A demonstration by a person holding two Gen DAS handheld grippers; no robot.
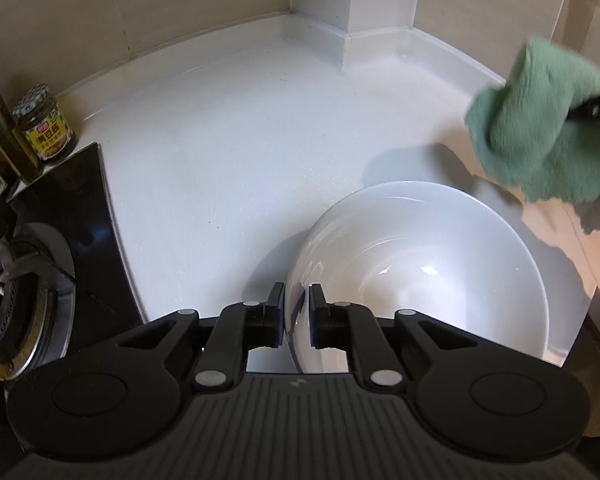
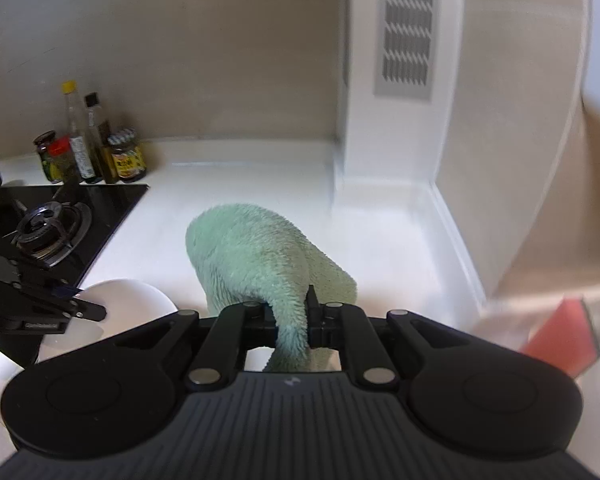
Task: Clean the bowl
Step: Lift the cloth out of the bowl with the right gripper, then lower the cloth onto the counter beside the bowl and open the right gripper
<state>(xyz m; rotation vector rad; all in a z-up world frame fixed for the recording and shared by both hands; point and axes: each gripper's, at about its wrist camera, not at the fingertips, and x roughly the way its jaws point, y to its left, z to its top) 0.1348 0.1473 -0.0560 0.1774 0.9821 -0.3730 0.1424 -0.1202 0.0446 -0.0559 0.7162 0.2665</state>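
Left wrist view: a white counter (image 1: 228,128) runs back to a beige wall and a white column (image 1: 380,4). At the left edge sit a black gas hob (image 1: 36,272) with its burner, a jar with a yellow label (image 1: 46,128) and part of a bottle, cut off by the frame. Nothing lies on the bare counter ahead of the white bowl (image 1: 432,264), which stands near the counter's right edge. The left claw (image 1: 296,308) grips the bowl's near-left rim — one finger outside the wall, one inside. At upper right a green cloth (image 1: 536,124) hangs in the air above and beyond the bowl, blurred, pinched by a dark finger of the right claw (image 1: 592,112); the rest of that claw is out of frame.

Right wrist view: the right claw (image 2: 290,312) is clamped shut on a fold of the green cloth (image 2: 260,252), whose bulk drapes forward and hides the counter (image 2: 380,232) beneath it. The bowl (image 2: 132,300) shows at lower left, partly behind the claw's body, with the left claw (image 2: 74,298) on its rim. Beyond stand the hob (image 2: 60,224) and a cluster of bottles and jars (image 2: 92,148) against the wall. The column (image 2: 396,80) carries a grey vent grille (image 2: 408,24). A pinkish-red object (image 2: 560,340) at right is too blurred to identify.
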